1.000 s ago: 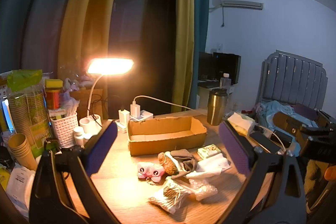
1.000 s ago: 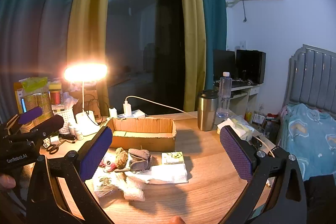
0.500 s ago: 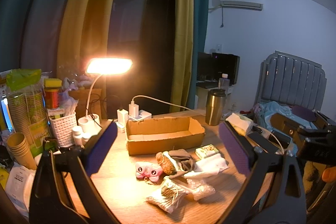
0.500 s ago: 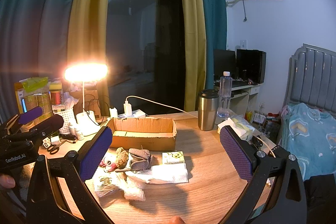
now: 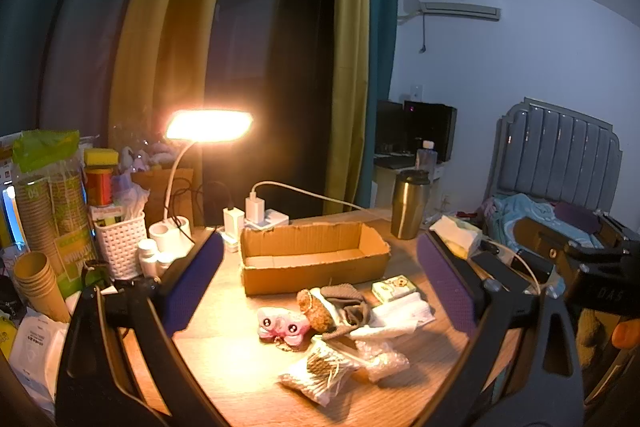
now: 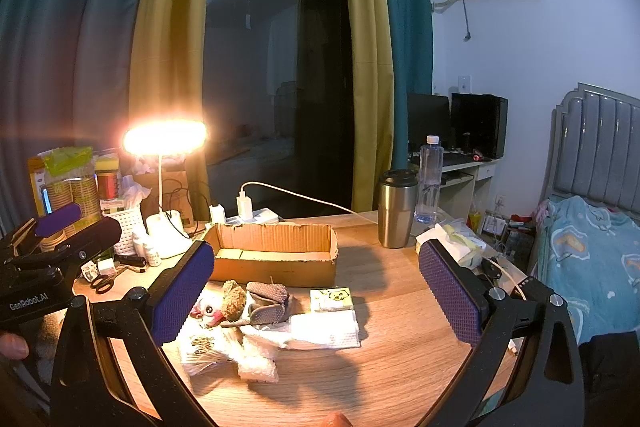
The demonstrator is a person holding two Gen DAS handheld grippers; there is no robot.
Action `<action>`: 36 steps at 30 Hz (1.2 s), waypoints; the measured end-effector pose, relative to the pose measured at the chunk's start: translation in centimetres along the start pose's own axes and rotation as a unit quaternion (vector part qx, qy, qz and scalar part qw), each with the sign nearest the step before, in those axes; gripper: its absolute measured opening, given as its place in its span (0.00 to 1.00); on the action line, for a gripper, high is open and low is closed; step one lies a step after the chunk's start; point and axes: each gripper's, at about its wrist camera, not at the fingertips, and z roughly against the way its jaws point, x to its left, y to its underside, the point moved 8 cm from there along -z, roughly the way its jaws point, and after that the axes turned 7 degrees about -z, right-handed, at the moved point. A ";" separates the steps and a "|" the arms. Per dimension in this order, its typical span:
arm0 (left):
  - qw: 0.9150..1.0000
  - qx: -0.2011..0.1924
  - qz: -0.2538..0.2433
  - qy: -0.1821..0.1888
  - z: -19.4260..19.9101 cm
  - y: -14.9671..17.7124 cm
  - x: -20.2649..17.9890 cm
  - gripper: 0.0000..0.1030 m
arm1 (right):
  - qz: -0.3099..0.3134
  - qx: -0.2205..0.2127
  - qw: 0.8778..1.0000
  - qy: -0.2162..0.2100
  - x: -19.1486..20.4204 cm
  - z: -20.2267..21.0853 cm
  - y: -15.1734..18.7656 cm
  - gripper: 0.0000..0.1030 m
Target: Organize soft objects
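Note:
A heap of soft things lies on the wooden table (image 5: 240, 363) in front of an open cardboard box (image 5: 312, 259): a pink plush (image 5: 282, 325), a brown plush (image 5: 316, 311), a grey knitted piece (image 5: 344, 297), white tissues (image 5: 400, 313), a bag of cotton swabs (image 5: 320, 371). The right wrist view shows the box (image 6: 276, 257), brown plush (image 6: 232, 301), grey piece (image 6: 268, 301) and tissues (image 6: 324, 329). My left gripper (image 5: 320, 283) and right gripper (image 6: 316, 293) both hover open above the table, short of the heap, holding nothing.
A lit desk lamp (image 5: 208, 125), a white basket (image 5: 120, 243), paper cups (image 5: 36, 279) and chargers (image 5: 254, 211) crowd the back left. A steel tumbler (image 5: 408, 205) and tissue pack (image 5: 456, 235) stand right. A bed (image 6: 592, 259) lies beyond the table.
The left wrist view has shifted slightly; the heap sits a touch further left and lower. The right gripper has stayed still and both remain open.

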 end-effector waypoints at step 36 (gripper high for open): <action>1.000 -0.002 0.007 0.000 0.2 -0.1 0.1 0.95 | -0.002 0.001 1.000 0.000 0.0 -0.1 0.1 1.00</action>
